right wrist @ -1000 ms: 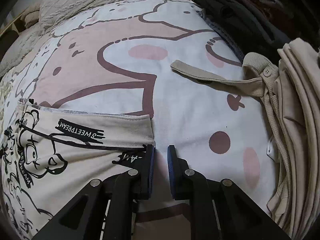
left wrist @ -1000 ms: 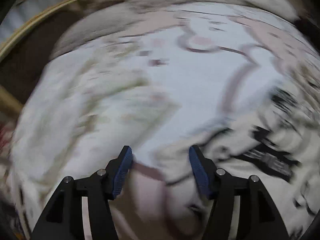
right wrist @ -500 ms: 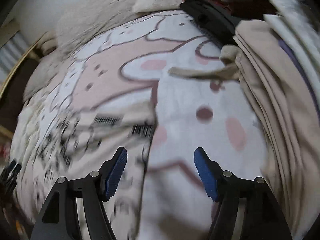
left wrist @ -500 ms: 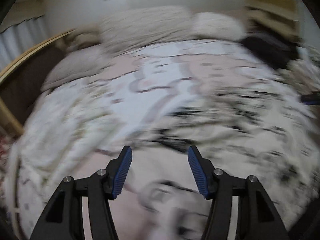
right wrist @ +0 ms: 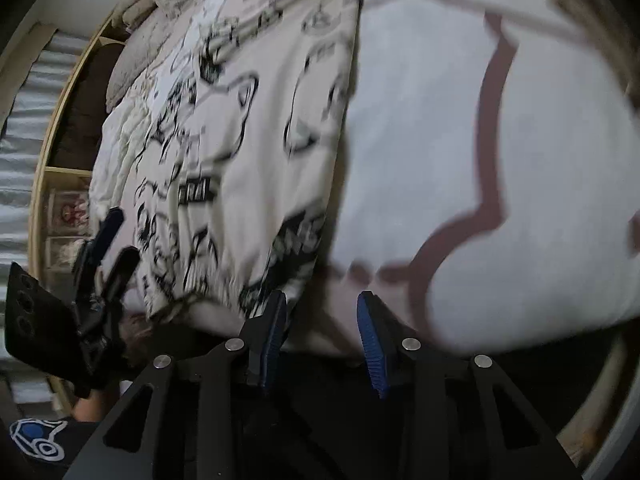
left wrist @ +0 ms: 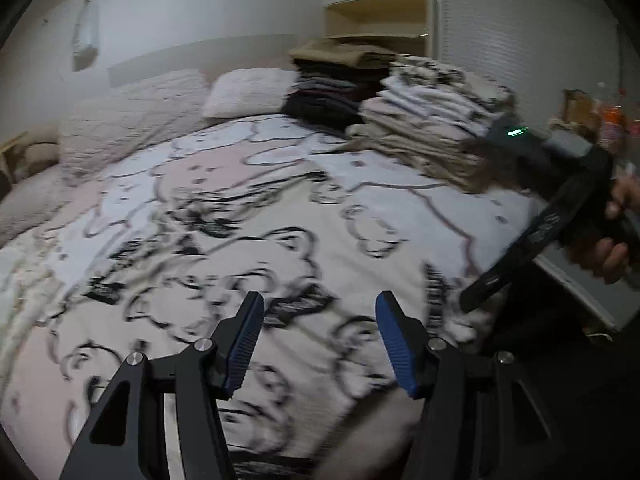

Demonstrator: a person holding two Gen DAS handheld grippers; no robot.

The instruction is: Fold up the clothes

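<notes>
A cream garment with black cartoon-bear prints (left wrist: 224, 280) lies spread flat on the bed; it also shows in the right wrist view (right wrist: 248, 152). My left gripper (left wrist: 318, 340) is open and empty, hovering above the garment's near part. My right gripper (right wrist: 322, 332) is open and empty, at the garment's near right corner by the bed's edge; it also shows in the left wrist view (left wrist: 532, 236), held by a hand. The left gripper shows in the right wrist view (right wrist: 106, 240) at the garment's left side.
A bedsheet with pink cartoon outlines (right wrist: 500, 128) covers the bed. Stacks of folded clothes, light (left wrist: 432, 124) and dark (left wrist: 328, 92), stand at the far right. Pillows (left wrist: 248, 92) lie at the head. A curved wooden shelf (right wrist: 52, 152) runs along the bed's left side.
My right gripper opened, let go of the garment's edge and swung down to the bed's near edge. My left gripper pulled back and tilted up; the garment now lies flat.
</notes>
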